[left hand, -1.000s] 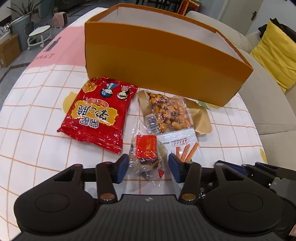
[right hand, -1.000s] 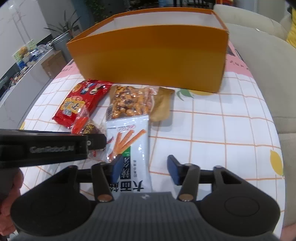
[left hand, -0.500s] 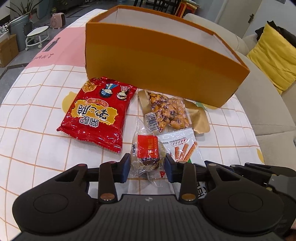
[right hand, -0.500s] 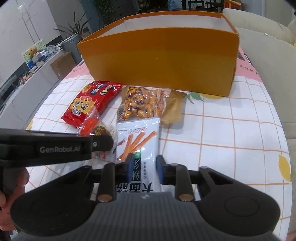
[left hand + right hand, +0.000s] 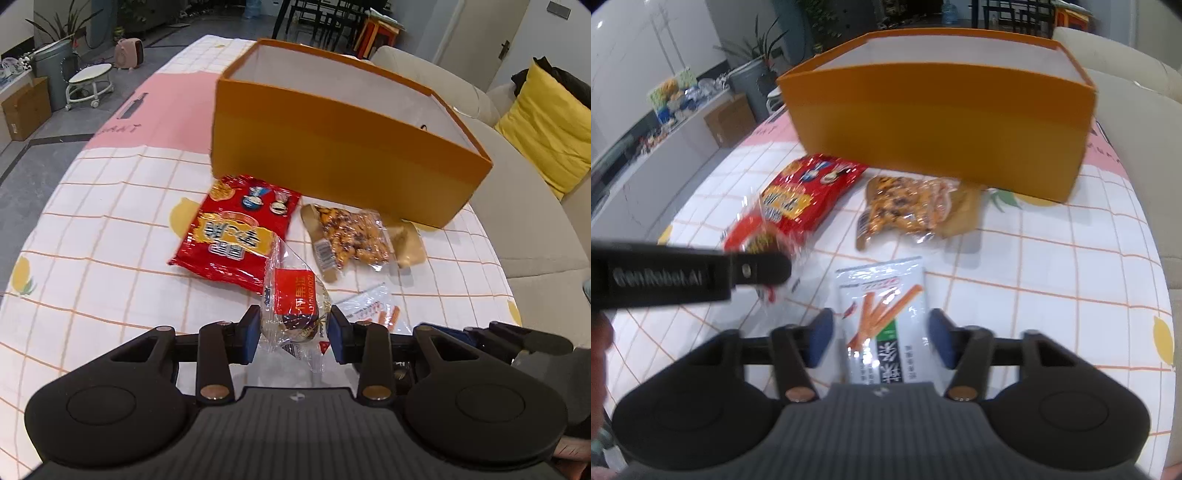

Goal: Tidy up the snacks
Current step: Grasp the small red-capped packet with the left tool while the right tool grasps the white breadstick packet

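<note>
My left gripper (image 5: 293,332) is shut on a small clear-wrapped pastry (image 5: 295,306) with a red label, held a little above the cloth. From the right wrist view, one of the left gripper's black fingers (image 5: 757,267) crosses the left side with the pastry (image 5: 757,236) blurred behind it. My right gripper (image 5: 881,339) has its jaws opening; a white stick-snack packet (image 5: 882,295) lies flat between them, with gaps on both sides. A red snack bag (image 5: 232,236) and a clear bag of nut mix (image 5: 354,236) lie before the open orange box (image 5: 332,155).
The checked tablecloth (image 5: 92,258) covers a table with a rounded edge. A beige sofa (image 5: 517,206) with a yellow cushion (image 5: 546,125) runs along the right side. A white stool (image 5: 88,81) and cardboard boxes stand on the floor at far left.
The left jaws closed on the pastry and lifted it off the cloth. The right jaws pinched the white packet half a second ago, then spread wide; the packet stays on the table.
</note>
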`<state>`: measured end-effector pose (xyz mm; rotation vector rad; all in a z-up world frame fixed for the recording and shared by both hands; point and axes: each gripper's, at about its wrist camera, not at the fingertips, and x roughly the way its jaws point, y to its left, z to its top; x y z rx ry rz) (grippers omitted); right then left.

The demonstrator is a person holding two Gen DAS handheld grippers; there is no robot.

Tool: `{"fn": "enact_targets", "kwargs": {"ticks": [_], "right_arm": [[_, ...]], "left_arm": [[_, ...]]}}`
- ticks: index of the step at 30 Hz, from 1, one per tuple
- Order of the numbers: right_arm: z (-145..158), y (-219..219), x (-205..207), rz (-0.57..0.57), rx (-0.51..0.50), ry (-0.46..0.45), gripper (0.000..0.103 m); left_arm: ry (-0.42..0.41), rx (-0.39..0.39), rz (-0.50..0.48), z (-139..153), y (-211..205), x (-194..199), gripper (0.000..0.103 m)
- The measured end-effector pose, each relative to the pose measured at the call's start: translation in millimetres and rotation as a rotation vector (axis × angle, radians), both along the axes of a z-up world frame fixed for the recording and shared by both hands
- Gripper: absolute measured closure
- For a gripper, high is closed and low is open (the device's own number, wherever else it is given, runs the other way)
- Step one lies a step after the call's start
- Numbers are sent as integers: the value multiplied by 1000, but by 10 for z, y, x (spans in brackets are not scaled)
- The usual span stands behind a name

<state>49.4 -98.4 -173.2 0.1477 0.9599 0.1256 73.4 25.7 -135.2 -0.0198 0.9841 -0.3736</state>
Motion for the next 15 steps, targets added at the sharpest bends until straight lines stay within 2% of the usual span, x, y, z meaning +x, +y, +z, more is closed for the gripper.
{"fn": "enact_targets", "kwargs": {"ticks": [7, 11, 15], "right_arm": [[-79, 85, -85, 30, -89, 7, 41], [-78, 116, -107, 44, -138, 0, 53], [-66, 124, -113, 51, -140, 1, 56]], "left_arm": [[5, -21, 4, -5, 90, -4, 61], [7, -32, -3, 2, 86, -18, 61], [0, -33, -13, 32, 64, -41, 61]]}}
